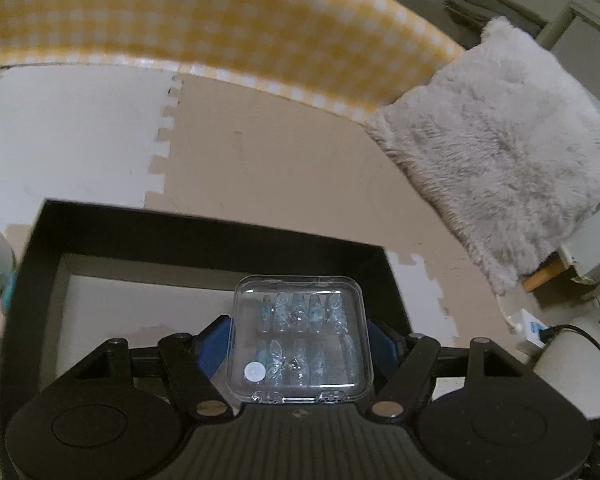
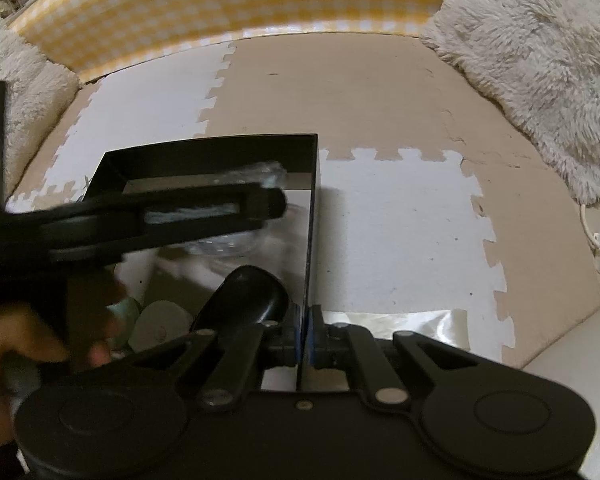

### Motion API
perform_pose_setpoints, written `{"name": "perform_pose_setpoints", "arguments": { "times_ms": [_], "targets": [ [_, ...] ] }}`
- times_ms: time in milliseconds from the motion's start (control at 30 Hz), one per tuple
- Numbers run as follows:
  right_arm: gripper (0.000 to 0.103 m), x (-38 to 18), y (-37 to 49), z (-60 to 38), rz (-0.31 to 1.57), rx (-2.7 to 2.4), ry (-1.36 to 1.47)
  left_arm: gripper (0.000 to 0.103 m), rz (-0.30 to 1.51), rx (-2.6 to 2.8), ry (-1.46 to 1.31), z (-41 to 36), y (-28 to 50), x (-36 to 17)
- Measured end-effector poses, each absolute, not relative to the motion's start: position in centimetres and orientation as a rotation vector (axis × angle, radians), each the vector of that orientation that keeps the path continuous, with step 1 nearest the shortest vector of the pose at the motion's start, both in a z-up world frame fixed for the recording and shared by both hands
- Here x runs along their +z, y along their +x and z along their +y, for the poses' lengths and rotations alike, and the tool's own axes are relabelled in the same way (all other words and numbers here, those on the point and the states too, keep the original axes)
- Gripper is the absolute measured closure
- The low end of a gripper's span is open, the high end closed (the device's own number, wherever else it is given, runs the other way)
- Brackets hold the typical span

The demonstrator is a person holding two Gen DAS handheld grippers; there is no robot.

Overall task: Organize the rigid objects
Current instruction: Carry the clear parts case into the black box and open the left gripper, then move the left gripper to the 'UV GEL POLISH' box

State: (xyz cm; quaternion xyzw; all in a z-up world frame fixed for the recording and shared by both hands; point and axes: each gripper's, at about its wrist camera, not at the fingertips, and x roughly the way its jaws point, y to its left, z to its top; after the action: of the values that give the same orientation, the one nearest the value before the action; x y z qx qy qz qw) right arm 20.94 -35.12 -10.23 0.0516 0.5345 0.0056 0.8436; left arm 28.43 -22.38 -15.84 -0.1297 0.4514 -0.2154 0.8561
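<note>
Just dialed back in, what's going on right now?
The left tongs hold a clear plastic case of small decorated pieces over the open black box. The right tongs are clamped on the box's right wall, steadying it. A few items already lie inside. The case hasn't been set down yet.

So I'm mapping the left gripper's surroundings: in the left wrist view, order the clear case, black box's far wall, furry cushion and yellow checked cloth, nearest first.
1. clear case, held between the left gripper's fingers.
2. black box's far wall, just ahead.
3. furry cushion, right side.
4. yellow checked cloth, across the back.
</note>
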Motion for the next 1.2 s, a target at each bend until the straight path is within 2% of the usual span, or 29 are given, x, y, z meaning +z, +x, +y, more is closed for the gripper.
{"name": "perform_pose_setpoints", "arguments": {
  "times_ms": [167, 233, 500, 967, 1200],
  "targets": [
    [0.099, -10.3, 21.0, -35.1, 1.129, 0.015, 0.1, 0.029, 0.966, -0.45, -0.325, -22.9, 29.4, -16.3],
    [0.099, -10.3, 21.0, -35.0, 1.131, 0.014, 0.094, 0.025, 0.971, -0.451, -0.298, -23.2, 29.5, -16.3],
    [0.098, -10.4, 21.1, -35.2, 1.13, 0.018, 0.102, 0.024, 0.987, -0.458, -0.23, -22.7, 28.8, -16.0],
    [0.099, -10.5, 21.0, -35.3, 1.122, 0.016, 0.111, 0.001, 0.973, -0.472, -0.122, -21.0, 26.4, -13.6],
    [0.098, -10.5, 20.8, -35.4, 1.115, 0.02, 0.118, 0.0, 0.928, -0.486, -0.08, -19.8, 24.7, -11.0]
  ]
}}
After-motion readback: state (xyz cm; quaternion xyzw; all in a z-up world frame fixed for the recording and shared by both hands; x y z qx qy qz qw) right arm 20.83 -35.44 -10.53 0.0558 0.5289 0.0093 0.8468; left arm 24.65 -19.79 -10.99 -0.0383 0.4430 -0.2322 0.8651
